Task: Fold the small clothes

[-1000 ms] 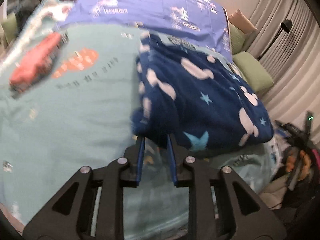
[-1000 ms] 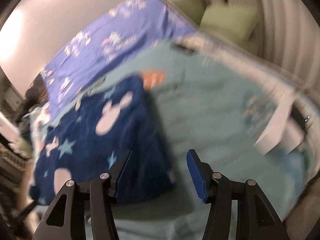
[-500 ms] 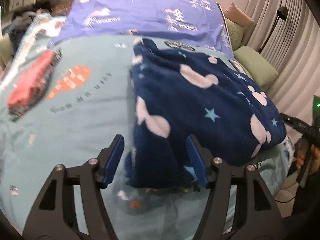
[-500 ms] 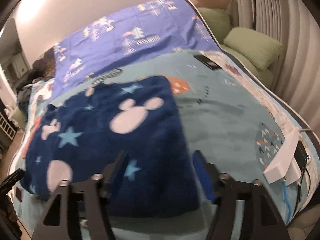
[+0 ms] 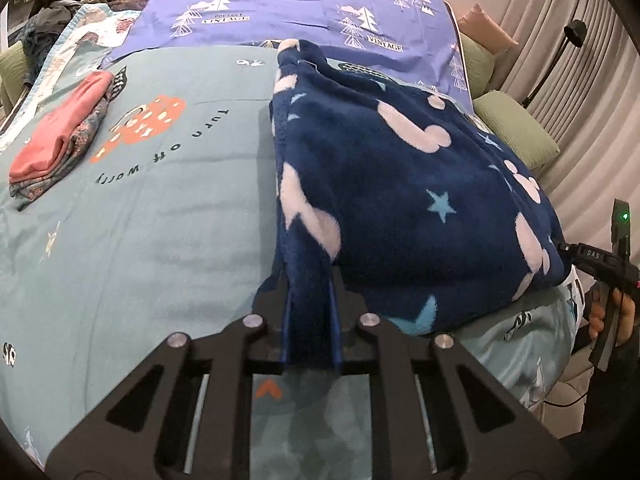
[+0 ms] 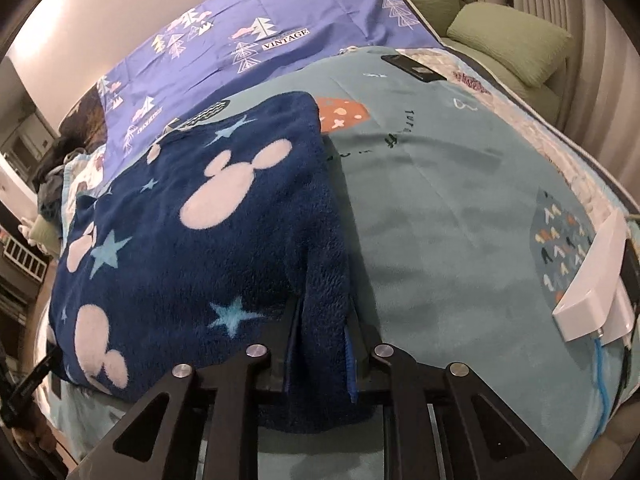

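Left claw (image 5: 310, 320) and right claw (image 6: 322, 354) are both closing, each pinching a near corner of the navy fleece (image 5: 400, 184), which spreads ahead over the bed (image 5: 160, 208).

1. I'm working in a home bedroom: a bed (image 5: 160, 208) under a teal quilt.
2. Green pillows (image 6: 508, 36) lie by pleated curtains (image 5: 580, 92).
3. A floor lamp (image 5: 574, 32) and heaped clothes (image 5: 60, 4) complete it.

Gripper: right gripper (image 6: 320, 340), bottom centre, jaws closing on a navy fleece fold.
Garment: navy fleece garment (image 6: 208, 232), centre-left, on teal bedspread (image 6: 440, 208).
Upper right: dark flat object (image 6: 414, 67), probably a phone.
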Demonstrator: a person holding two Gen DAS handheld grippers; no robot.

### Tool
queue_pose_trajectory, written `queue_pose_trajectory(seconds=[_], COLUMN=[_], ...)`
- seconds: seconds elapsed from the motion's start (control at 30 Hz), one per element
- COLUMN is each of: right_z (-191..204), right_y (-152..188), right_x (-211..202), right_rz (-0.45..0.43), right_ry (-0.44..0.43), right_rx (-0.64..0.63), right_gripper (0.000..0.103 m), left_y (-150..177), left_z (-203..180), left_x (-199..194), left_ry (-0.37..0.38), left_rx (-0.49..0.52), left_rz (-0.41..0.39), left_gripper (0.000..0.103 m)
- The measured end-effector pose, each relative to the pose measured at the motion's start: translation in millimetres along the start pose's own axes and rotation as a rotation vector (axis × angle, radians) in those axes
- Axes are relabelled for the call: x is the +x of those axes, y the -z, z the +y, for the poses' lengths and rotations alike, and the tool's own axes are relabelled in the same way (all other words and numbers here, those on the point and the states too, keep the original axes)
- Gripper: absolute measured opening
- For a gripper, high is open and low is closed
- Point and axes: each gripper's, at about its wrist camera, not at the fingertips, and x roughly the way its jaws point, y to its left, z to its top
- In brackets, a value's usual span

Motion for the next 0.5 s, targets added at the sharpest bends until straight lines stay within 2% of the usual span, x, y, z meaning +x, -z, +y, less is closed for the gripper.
queue_pose_trajectory(seconds=[0.03, 0.13, 0.2, 0.23, 0.3, 0.33, 0.4, 0.5], right_z=[-0.7, -0.1, 2.7, 5.6, 13.4, 17.1, 21.2, 21.9], right_y=[-5.2, -23.1, -35.4, -42.0, -57.3, -65.6, -87.2, -121.9], right_x=[-3.5, -12.0, -12.7, -12.0, -6.4, -1.8, 12.3, 46.2], right_rz=[-0.01, -0.045, -0.055, -0.059, -0.06, -0.056, -0.043, 0.007], right_ry=[-0.009, -0.032, -0.042, -0.042, -0.036, -0.04, -0.07, -0.124], right_rx=[0.006, 0.023, 0.018, 0.008, -0.026, -0.042, -0.053, -0.02], right_gripper=[0.024, 0.034, 0.05, 0.052, 0.054, 0.056, 0.061, 0.062], left_y=[-0.6, -3.9, -7.6, -10.6, -17.0, -22.7, -45.0, -82.2], left_z=[-1.1, -3.1, -2.8, -2.0, 1.5, 3.9, 9.6, 14.7], left_x=[-0.7, -4.3, -7.7, -10.2, -14.1, -15.6, -14.8, 2.3], left_ry=[-0.001, -0.009, -0.009, -0.006, -0.008, -0.008, -0.002, 0.035], left_rx=[0.007, 0.023, 0.025, 0.025, 0.02, 0.017, 0.02, 0.035], left_rz=[0.0, -0.003, -0.007, -0.014, -0.032, -0.046, -0.081, -0.092], left_gripper=[0.018, 0.02, 0.028, 0.031, 0.053, 0.057, 0.058, 0.059])
